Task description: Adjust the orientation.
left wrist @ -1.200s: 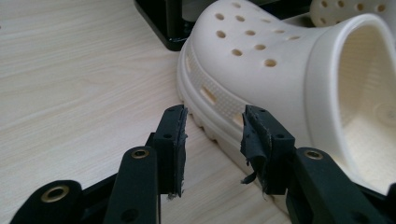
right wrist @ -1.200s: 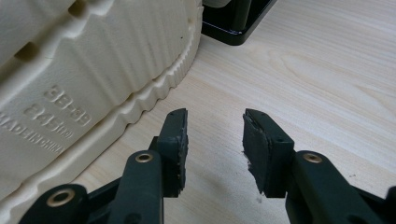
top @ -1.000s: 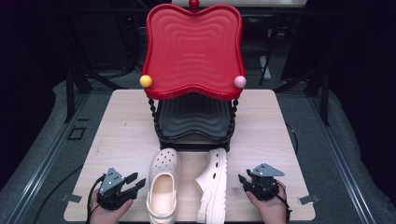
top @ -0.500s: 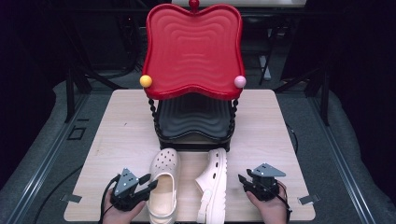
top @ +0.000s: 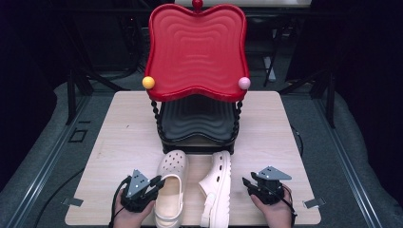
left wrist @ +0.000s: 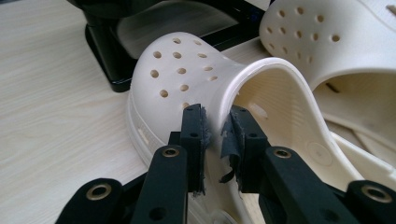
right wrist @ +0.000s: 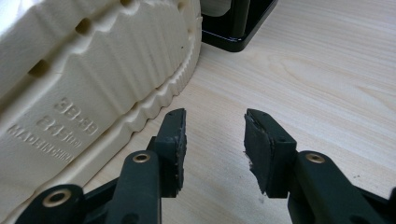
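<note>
So far you had your left gripper just closing on the upright clog's sidewall, nothing lifted, while your right gripper idled open

Black two-jaw left gripper and right gripper: brass-ringed pivot holes, frayed dark pads, grey three-cornered plate on top, black cable trailing beside the left plate.
</note>
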